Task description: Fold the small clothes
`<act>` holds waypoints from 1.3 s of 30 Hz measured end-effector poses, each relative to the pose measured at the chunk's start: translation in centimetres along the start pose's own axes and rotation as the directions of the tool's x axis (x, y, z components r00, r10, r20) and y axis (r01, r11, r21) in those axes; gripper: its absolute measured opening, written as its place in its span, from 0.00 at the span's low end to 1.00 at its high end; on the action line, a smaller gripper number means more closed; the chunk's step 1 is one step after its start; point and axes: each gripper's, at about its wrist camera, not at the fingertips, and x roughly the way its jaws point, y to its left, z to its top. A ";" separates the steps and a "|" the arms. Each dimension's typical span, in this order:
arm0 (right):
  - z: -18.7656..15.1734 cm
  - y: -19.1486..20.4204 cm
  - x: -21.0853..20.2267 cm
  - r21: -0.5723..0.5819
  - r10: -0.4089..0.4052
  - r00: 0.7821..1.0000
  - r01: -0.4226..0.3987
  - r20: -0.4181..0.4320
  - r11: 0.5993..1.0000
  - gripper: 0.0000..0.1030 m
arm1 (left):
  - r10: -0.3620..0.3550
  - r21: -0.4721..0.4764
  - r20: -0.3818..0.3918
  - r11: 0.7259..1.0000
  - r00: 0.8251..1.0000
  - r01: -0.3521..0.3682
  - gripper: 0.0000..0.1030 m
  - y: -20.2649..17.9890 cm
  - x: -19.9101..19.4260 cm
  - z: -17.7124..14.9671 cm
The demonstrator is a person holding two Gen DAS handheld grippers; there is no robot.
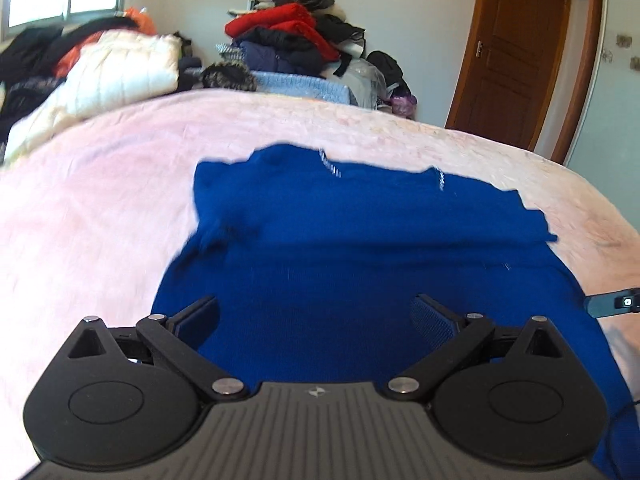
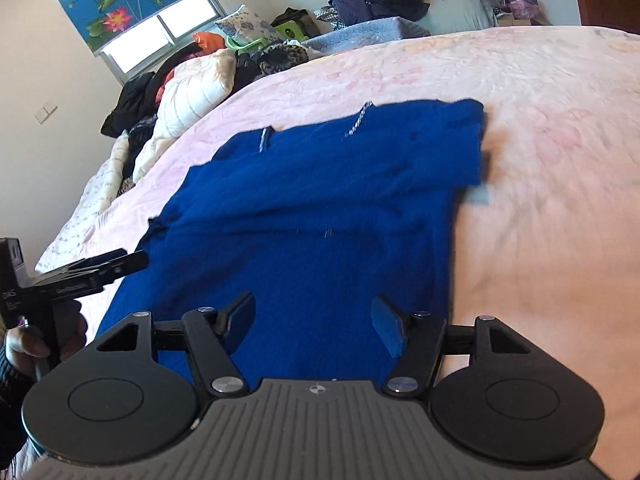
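Observation:
A royal blue knit garment lies spread on the pink bedspread, with its far part folded over in a band. It also shows in the right wrist view. My left gripper is open and empty, hovering over the garment's near part. My right gripper is open and empty over the garment's near right area. The left gripper also shows in the right wrist view at the garment's left edge. The right gripper's tip shows at the right edge of the left wrist view.
A white quilted pillow and dark clothes lie at the bed's far left. A pile of red and dark clothes stands against the far wall. A wooden door is at the right. A window is at the far left.

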 end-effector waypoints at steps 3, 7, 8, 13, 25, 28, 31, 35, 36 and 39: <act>-2.3 1.9 -0.8 -0.069 -0.010 1.000 0.008 -0.027 0.998 0.67 | -0.007 0.008 -0.039 1.000 0.999 0.007 1.00 -0.3 -2.3 -3.0; -4.9 3.9 -0.2 -0.131 -0.041 0.994 0.028 -0.102 0.991 0.67 | 0.006 0.073 -0.052 0.997 0.999 -0.002 1.00 -1.3 -4.1 -5.6; -5.4 4.4 -0.5 -0.163 -0.055 0.995 0.040 -0.089 0.986 0.68 | 0.005 0.073 -0.062 0.997 0.998 0.000 1.00 -1.4 -4.3 -5.9; -6.9 5.1 -3.1 -0.123 -0.027 0.992 0.011 -0.125 0.992 0.69 | 0.066 0.100 -0.075 0.993 0.995 -0.059 1.00 -0.6 -6.3 -7.0; -13.7 3.9 -11.2 0.163 0.190 0.947 -0.151 -0.260 0.975 0.75 | 0.066 -0.001 -0.201 0.998 0.977 -0.068 1.00 3.2 -11.6 -11.4; -15.2 -0.1 -11.9 0.469 0.297 0.940 -0.190 -0.166 0.863 0.76 | -0.005 -0.146 -0.200 0.989 0.980 -0.024 1.00 5.5 -12.9 -11.7; -16.9 -2.8 -11.0 0.663 0.357 0.932 -0.227 -0.066 0.713 0.73 | -0.141 -0.350 -0.185 0.934 0.973 0.068 1.00 8.1 -13.6 -11.8; -16.8 -2.5 -10.4 0.696 0.396 0.918 -0.267 -0.027 0.667 0.71 | -0.379 -0.640 -0.130 0.738 0.916 0.214 1.00 12.1 -13.5 -12.7; -16.7 -2.2 -10.3 0.682 0.392 0.919 -0.260 -0.043 0.684 0.70 | -0.420 -0.696 -0.112 0.680 0.901 0.230 1.00 12.9 -13.4 -13.2; -16.4 -1.5 -10.2 0.656 0.392 0.918 -0.258 -0.062 0.709 0.70 | -0.467 -0.772 -0.074 0.586 0.881 0.246 1.00 14.3 -13.5 -14.3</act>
